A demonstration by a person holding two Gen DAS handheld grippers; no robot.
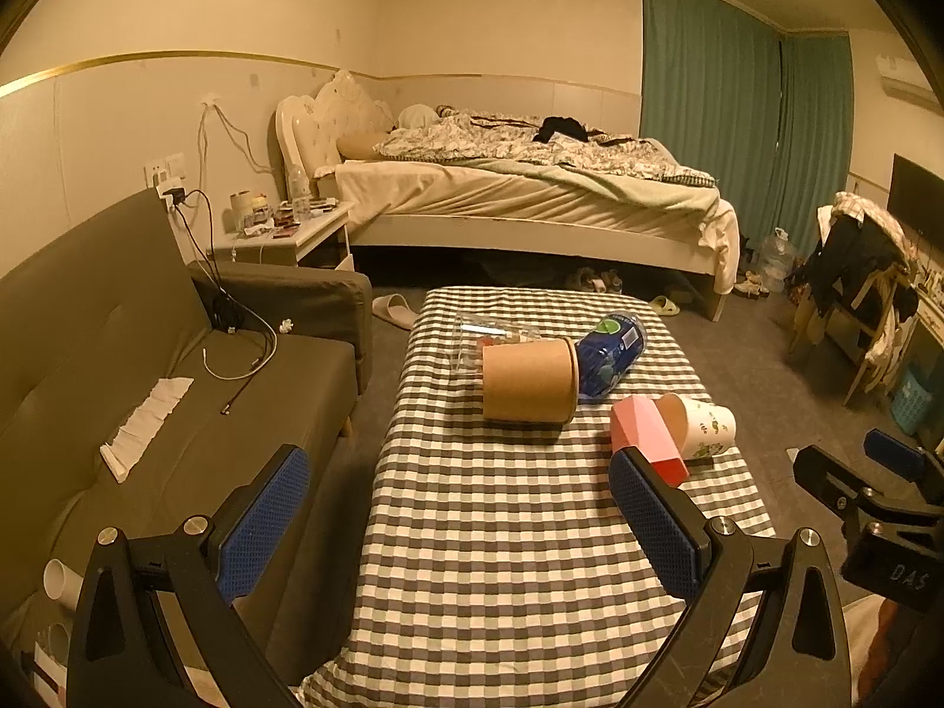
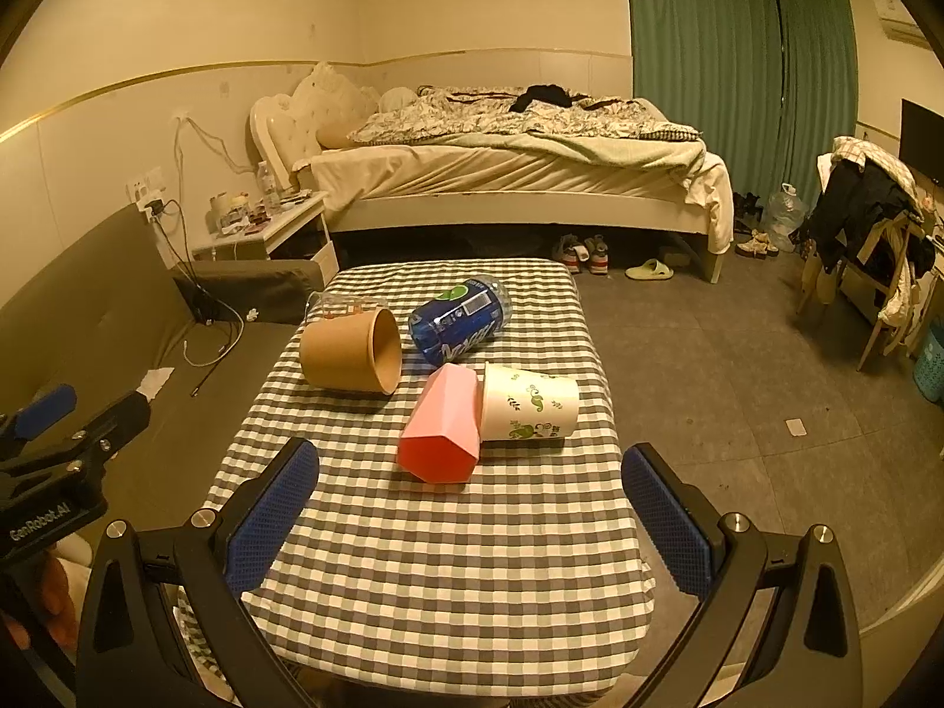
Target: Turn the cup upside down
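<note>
Several cups lie on their sides on the checked table (image 1: pixel 501 560) (image 2: pixel 460 578). A brown paper cup (image 1: pixel 528 380) (image 2: pixel 351 357) has its mouth to the right. Behind it lies a clear plastic cup (image 1: pixel 489 339) (image 2: pixel 339 304). A blue printed cup (image 1: pixel 610 357) (image 2: pixel 460 318) rests at the back right. A pink faceted cup (image 1: pixel 646 433) (image 2: pixel 442 428) touches a white cup with green print (image 1: pixel 702 425) (image 2: pixel 528 410). My left gripper (image 1: pixel 460 522) is open over the near table, nothing between its fingers. My right gripper (image 2: pixel 472 522) is open too, just short of the pink cup.
A grey sofa (image 1: pixel 147 366) with cables and a tissue runs along the table's left side. Beyond stand a bedside table (image 1: pixel 283 233), a bed (image 1: pixel 531 189), green curtains (image 1: pixel 737 118), and a chair with clothes (image 2: pixel 873 224) at the right. Grey floor (image 2: pixel 737 366) lies right of the table.
</note>
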